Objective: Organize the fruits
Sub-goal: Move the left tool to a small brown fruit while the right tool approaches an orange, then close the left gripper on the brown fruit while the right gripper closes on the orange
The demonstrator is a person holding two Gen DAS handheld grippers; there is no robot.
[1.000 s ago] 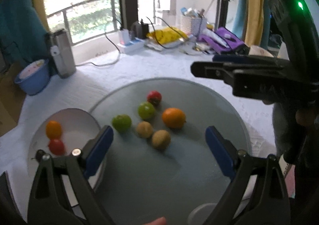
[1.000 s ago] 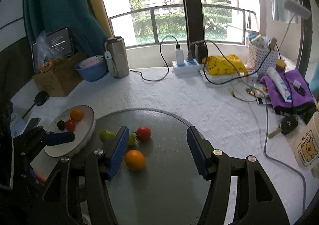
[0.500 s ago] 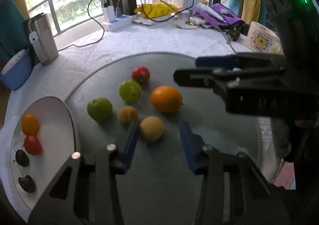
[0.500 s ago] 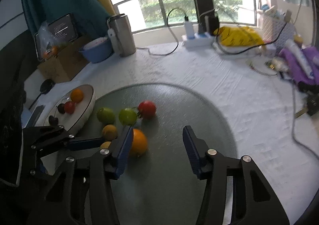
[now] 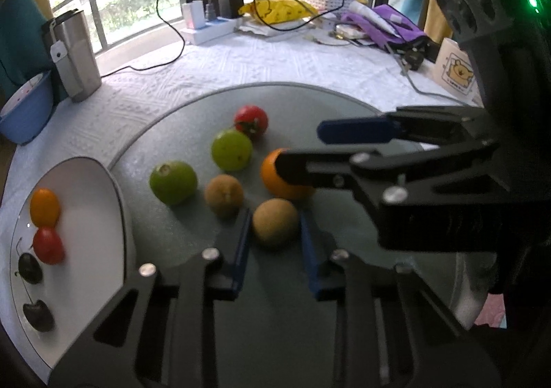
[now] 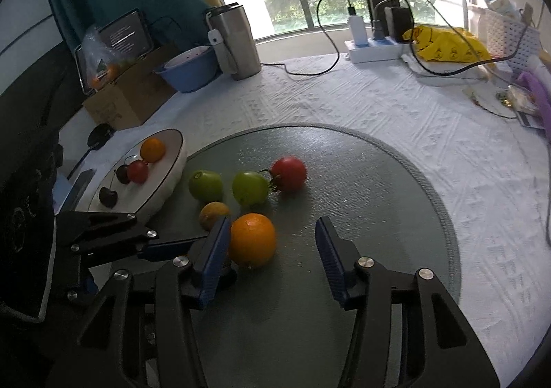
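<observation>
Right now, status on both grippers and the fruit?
Left gripper closed around near kiwi, contact unclear. Right gripper open, orange by its left finger. Second kiwi close beside the left finger. Plate to the left, four small fruits on it.

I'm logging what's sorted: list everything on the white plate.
On the white plate: a small orange fruit, a red one and two dark cherries. Its near edge is hidden behind the left gripper.
</observation>
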